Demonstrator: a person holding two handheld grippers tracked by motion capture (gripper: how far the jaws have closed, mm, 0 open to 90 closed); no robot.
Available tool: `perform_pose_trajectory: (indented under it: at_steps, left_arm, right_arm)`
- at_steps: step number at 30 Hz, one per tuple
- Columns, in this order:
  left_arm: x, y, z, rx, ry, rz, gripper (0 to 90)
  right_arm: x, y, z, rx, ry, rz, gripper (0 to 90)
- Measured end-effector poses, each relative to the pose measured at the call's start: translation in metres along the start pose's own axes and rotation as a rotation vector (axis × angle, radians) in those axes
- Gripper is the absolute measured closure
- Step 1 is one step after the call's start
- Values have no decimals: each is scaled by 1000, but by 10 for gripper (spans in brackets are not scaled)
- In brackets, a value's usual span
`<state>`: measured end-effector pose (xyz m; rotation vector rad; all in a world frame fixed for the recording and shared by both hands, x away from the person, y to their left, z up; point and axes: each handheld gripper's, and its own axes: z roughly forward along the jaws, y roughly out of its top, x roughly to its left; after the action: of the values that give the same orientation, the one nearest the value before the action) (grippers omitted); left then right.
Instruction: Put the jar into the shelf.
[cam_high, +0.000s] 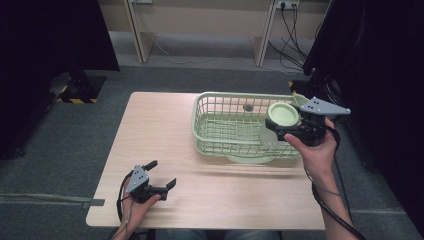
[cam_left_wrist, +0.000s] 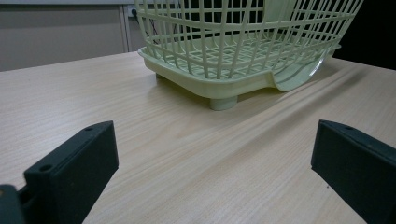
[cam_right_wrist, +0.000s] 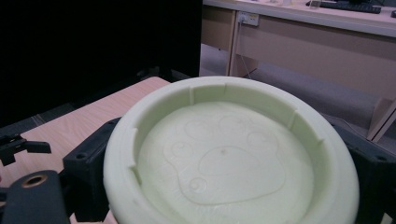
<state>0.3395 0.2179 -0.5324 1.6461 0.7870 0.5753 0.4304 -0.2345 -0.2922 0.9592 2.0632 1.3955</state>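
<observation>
table (cam_high: 165, 130): right tool (cam_high: 280, 127) clamps lid (cam_high: 283, 114), paw relief close-up; left tool (cam_high: 162, 175) apart.

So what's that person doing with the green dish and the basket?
A person holds a gripper in each hand at a wooden table. The right gripper has its jaws clamped on a small pale green dish with a paw print inside, held over the right end of the green wire basket. The left gripper waits near the table's front edge, jaws open, holding nothing.
</observation>
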Motion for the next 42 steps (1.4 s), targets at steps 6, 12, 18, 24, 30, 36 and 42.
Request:
perform_pose_trajectory:
  at_steps: [6, 12, 18, 24, 30, 36, 42]
  left_arm:
    - [0, 0, 0, -1, -2, 2, 3]
    - [0, 0, 0, 0, -3, 1, 3]
    - [0, 0, 0, 0, -3, 1, 3]
    - [0, 0, 0, 0, -6, 3, 3]
    - [0, 0, 0, 0, -7, 2, 3]
    - [0, 0, 0, -1, -8, 4, 2]
    - [0, 0, 0, -1, -9, 3, 2]
  right_arm:
    - [-6, 7, 18, 24, -5, 15, 120]
    - [-16, 10, 39, 46, -17, 49, 120]
    - [-25, 11, 56, 61, -29, 81, 120]
    - [-32, 10, 75, 99, -40, 110, 120]
    - [-38, 2, 95, 154, -50, 133, 120]
    - [-42, -4, 110, 201, -62, 146, 120]
    - [-47, -11, 123, 261, -88, 163, 120]
